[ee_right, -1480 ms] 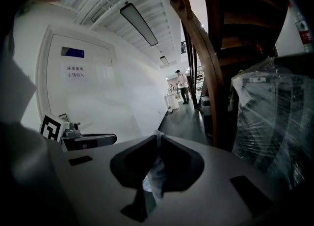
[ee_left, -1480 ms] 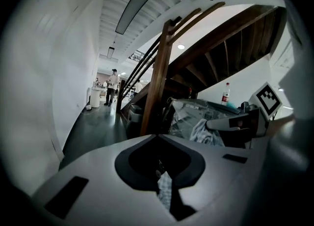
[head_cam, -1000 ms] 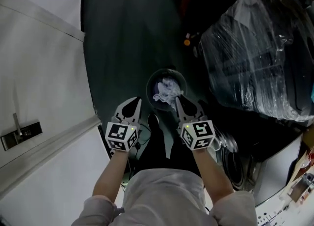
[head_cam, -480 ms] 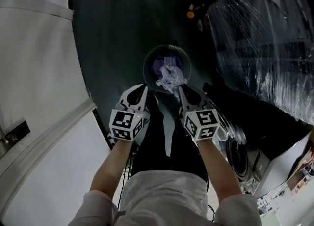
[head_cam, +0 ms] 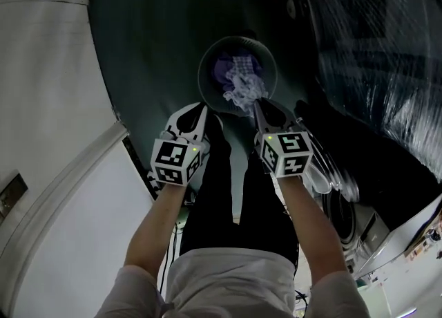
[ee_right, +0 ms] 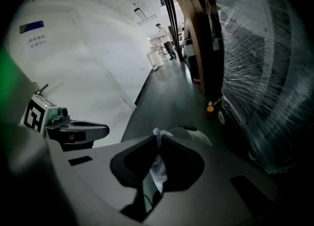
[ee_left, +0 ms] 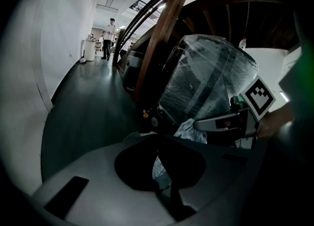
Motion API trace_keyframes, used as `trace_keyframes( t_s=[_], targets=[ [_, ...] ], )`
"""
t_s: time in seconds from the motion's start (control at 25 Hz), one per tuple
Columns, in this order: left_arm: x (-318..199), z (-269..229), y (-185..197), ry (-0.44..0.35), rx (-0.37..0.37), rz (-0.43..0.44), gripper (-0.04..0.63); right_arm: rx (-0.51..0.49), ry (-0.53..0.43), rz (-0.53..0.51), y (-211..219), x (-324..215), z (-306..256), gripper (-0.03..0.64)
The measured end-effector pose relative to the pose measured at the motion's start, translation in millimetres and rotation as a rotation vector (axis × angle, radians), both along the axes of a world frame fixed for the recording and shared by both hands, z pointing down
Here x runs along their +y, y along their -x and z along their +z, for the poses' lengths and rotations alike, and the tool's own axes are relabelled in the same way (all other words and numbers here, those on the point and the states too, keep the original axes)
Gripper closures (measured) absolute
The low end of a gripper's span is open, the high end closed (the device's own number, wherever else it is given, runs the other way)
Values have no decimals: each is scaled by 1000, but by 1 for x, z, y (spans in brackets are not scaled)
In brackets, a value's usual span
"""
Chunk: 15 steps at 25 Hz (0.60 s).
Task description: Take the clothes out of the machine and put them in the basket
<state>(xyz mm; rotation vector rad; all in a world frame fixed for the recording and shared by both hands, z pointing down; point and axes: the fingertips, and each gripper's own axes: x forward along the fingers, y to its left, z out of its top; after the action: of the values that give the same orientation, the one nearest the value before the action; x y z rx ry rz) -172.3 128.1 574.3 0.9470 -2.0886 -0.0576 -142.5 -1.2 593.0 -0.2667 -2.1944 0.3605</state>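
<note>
A round basket (head_cam: 207, 57) stands on the dark floor in the head view, with purple and white clothes (head_cam: 228, 69) inside. My right gripper (head_cam: 257, 104) is shut on a white cloth (head_cam: 243, 88), which hangs over the basket's near rim. In the right gripper view the cloth (ee_right: 157, 163) is pinched between the jaws, and a tuft pokes out past the tips. My left gripper (head_cam: 200, 108) is just left of it, jaws together. In the left gripper view a pale patch (ee_left: 157, 168) shows in the slit between its jaws; I cannot tell whether it is gripped.
The washing machine (head_cam: 345, 206) with its open door (head_cam: 324, 171) is at my right. A large plastic-wrapped bulk (head_cam: 387, 54) stands beyond it. A white wall (head_cam: 48, 102) runs along the left. A person (ee_left: 111, 36) stands far down the corridor.
Both grippers have come down together toward the basket. The white cloth now hangs into its mouth. Neither pair of jaws has changed.
</note>
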Motion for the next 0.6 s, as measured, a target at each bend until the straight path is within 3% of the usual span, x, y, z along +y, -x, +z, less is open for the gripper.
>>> trace_keyframes(
  t_s=[0.6],
  targets=[
    [1,103,3,42,77,-9,575,142,-109,-3,4,-13,106,580]
  ],
)
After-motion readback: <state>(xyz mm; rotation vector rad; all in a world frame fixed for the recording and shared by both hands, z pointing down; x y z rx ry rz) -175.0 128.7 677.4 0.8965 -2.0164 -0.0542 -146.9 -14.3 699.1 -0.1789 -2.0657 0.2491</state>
